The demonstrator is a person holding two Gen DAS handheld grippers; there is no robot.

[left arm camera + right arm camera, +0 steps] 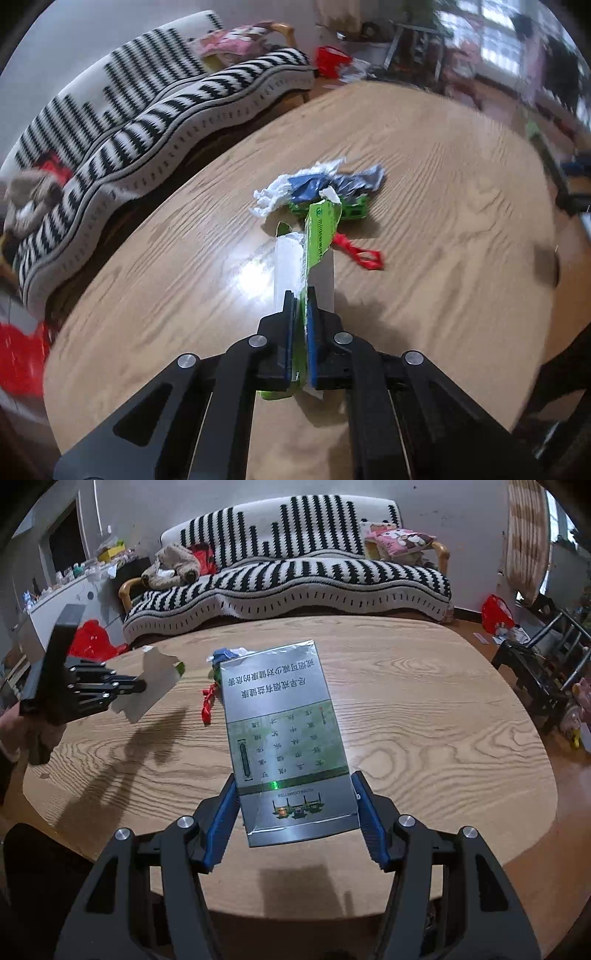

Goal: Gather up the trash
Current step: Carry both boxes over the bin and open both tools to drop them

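Holding both pieces above the worktop (424,709), I judge slippage likely: left tool (300,295) pinches thin torn carton (317,236); right tool (295,808) clamps a glossy box (284,731).

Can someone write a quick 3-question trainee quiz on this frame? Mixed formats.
1. True or false: the left gripper is empty.
2. What does the right gripper hold? A) cigarette carton B) red ribbon C) tissue
3. Fill in: the pile of crumpled wrappers lies on the ___ table.

Key:
1. False; it is shut on a torn green-and-white carton piece.
2. A
3. wooden
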